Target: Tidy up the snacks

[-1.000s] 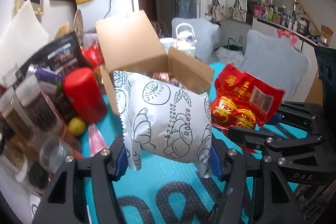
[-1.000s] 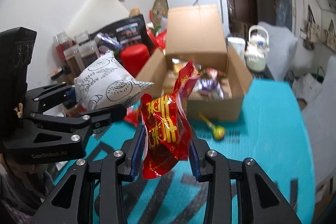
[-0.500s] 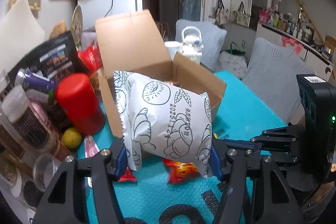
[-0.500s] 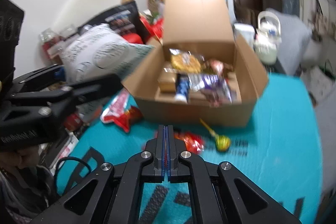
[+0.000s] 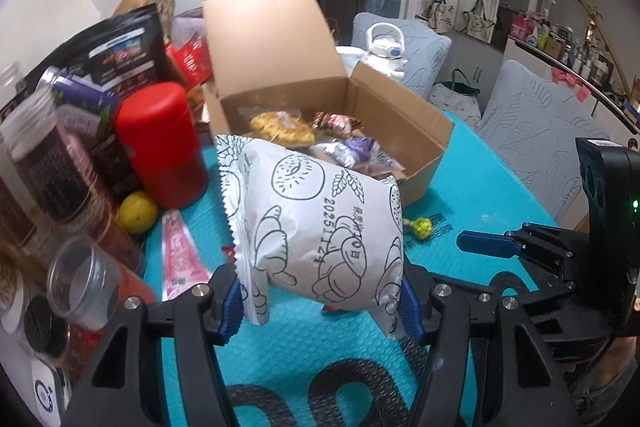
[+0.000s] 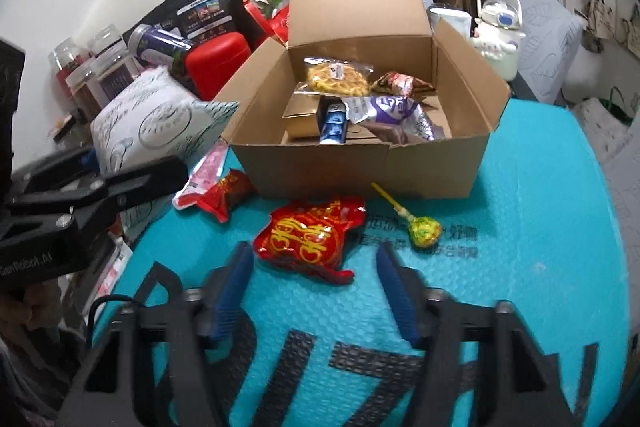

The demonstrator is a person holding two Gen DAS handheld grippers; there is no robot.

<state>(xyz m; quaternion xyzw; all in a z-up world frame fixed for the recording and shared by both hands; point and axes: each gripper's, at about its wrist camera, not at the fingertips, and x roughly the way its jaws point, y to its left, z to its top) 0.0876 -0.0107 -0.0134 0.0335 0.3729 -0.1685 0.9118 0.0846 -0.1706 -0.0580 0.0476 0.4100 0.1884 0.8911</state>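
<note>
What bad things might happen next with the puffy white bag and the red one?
The left gripper pinches the white bag only at its lower edges, so it might slip or get squashed. The cardboard box is already crowded, so the bag may not sit flat. The open right gripper, reaching for the red packet, could bump the lollipop.

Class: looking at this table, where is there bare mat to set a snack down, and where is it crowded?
Bare teal mat lies right of the lollipop and near the right gripper. Crowded: left of the cardboard box, around the red canister and jars.
</note>
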